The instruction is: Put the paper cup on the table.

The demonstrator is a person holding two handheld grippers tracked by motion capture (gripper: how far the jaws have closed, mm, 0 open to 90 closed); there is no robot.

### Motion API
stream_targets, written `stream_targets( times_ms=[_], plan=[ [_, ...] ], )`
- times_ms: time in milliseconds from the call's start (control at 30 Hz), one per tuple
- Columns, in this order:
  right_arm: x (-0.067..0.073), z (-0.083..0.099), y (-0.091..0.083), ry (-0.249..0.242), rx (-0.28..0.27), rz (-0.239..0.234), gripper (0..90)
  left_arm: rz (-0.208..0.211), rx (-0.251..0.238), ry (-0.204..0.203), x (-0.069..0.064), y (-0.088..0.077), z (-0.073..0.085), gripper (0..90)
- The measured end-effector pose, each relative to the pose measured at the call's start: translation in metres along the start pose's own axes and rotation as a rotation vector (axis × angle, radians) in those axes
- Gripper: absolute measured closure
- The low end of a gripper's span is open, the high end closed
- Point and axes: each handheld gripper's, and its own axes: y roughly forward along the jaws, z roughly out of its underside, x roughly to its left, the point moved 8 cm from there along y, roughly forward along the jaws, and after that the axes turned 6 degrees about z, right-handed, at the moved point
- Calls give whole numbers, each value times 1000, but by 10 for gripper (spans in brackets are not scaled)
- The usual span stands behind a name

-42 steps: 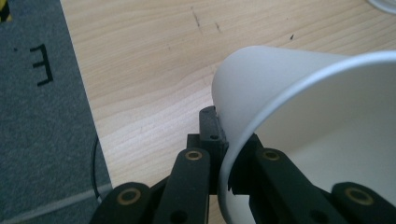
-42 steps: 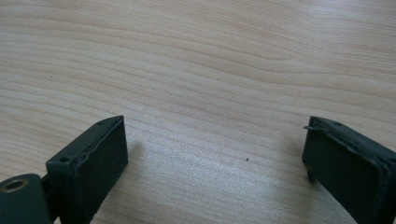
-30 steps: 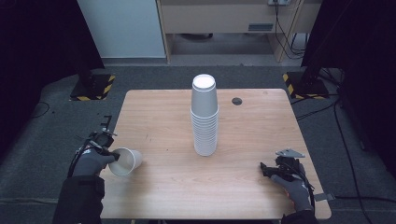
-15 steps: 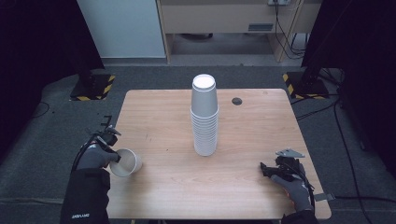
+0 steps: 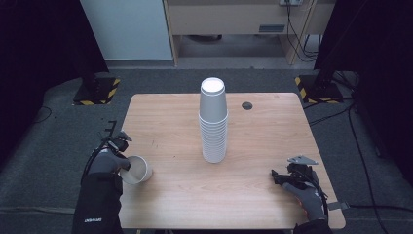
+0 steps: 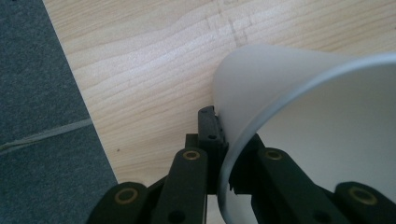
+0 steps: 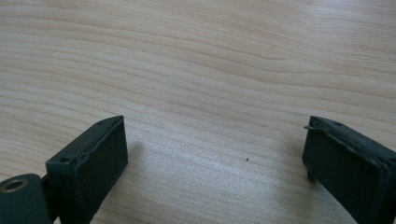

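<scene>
At the table's near left edge, the left gripper pinches the rim of a white cup, jaws clamped on its wall. A tall cup stack stands mid-table. The right gripper rests near the right corner, jaws wide apart.

**White cups on pale wood, black all around**

We see a white paper cup, white inside and out, pinched in the black left gripper. The tall stack of cups is the same white, greying on its shaded side. The table is light wood with fine brown grain; a small round spot on it looks black, though we cannot be sure. The right gripper is black with a grey plate. The floor is dark grey carpet, and two bases wear yellow-and-black stripes.
</scene>
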Motion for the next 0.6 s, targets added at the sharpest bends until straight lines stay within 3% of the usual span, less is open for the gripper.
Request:
stream_targets(
  times_ms=[300, 400, 467, 600],
  plan=[
    [0, 0, 0, -1, 0, -1, 69, 16, -71, -27, 1, 1, -4, 774],
    [0, 0, 0, -1, 0, 0, 69, 29, -123, -41, 1, -1, -7, 714],
    [0, 0, 0, -1, 0, 0, 69, 25, -157, -50, 1, -3, -8, 621],
    [0, 0, 0, -1, 0, 1, 69, 29, -248, -40, 2, -12, -10, 555]
  ],
)
